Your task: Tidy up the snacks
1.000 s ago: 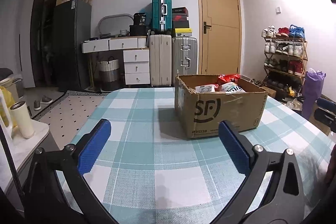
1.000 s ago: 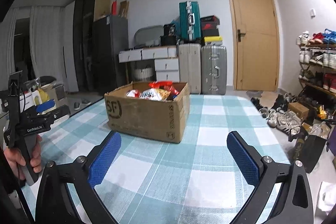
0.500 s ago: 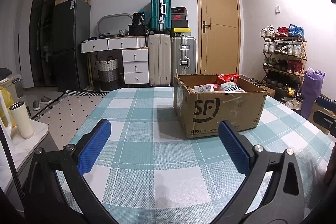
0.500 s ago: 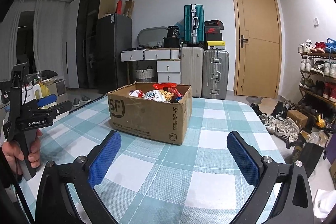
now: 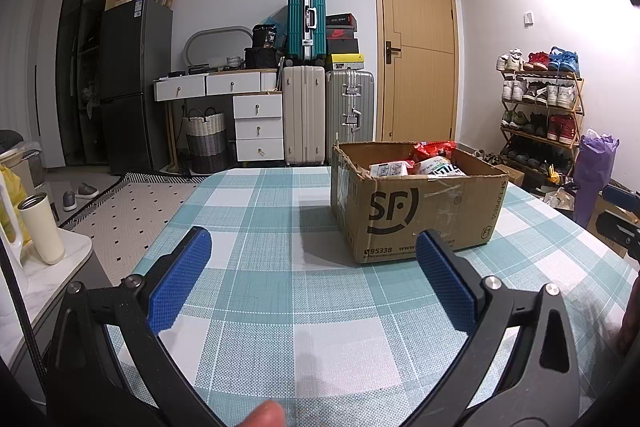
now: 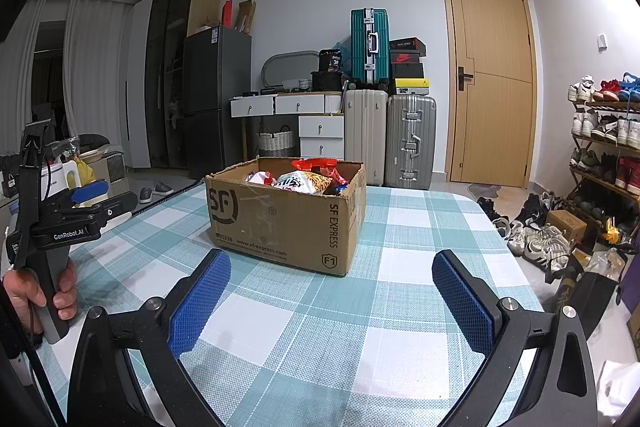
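Left gripper hovers low over the checked table, jaws wide apart w/ nothing between; a hand grips its handle. Right gripper likewise spread, empty. Cardboard box sits mid-table ahead of both, holding snack bags, approx. five; count unclear.

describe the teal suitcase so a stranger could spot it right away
Look at the back wall left of the wooden door. Two upright suitcases stand there on the floor; the teal suitcase sits on top of the cream one. It alone is teal and raised off the floor.
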Motion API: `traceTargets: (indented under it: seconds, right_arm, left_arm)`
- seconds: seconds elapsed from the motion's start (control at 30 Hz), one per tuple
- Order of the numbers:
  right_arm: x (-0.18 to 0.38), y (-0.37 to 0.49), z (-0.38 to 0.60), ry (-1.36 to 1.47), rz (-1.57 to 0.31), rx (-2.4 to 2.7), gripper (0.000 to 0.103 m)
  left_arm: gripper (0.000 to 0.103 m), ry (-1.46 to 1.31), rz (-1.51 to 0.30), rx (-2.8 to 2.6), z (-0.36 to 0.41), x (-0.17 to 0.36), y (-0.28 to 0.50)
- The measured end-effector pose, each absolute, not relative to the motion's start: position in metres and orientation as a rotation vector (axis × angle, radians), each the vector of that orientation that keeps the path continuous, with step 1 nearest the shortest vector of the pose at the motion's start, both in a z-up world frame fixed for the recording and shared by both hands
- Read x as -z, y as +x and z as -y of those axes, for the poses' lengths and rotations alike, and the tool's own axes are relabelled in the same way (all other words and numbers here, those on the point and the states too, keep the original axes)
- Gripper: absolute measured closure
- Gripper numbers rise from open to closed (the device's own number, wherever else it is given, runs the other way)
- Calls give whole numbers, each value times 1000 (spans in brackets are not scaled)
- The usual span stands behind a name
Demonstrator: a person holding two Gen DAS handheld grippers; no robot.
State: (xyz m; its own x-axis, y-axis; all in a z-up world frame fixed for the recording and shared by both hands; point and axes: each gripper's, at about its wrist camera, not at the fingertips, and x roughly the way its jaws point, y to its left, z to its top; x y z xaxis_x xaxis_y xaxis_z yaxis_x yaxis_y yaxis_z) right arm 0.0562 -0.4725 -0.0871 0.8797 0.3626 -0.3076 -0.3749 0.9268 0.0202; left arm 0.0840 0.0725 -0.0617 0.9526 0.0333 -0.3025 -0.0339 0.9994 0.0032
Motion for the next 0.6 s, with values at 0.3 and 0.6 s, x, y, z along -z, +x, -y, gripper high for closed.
traceTargets:
  seconds: [0.3, 0.6]
  right_arm:
    - [87, 57, 473, -41, -312, -384, 0]
    - [87, 56, 472, -41, -312, -384, 0]
  left_arm:
    - [1, -2, -307, -33, -72, 62, 84]
    - [1, -2, -307, -32, -72, 62, 83]
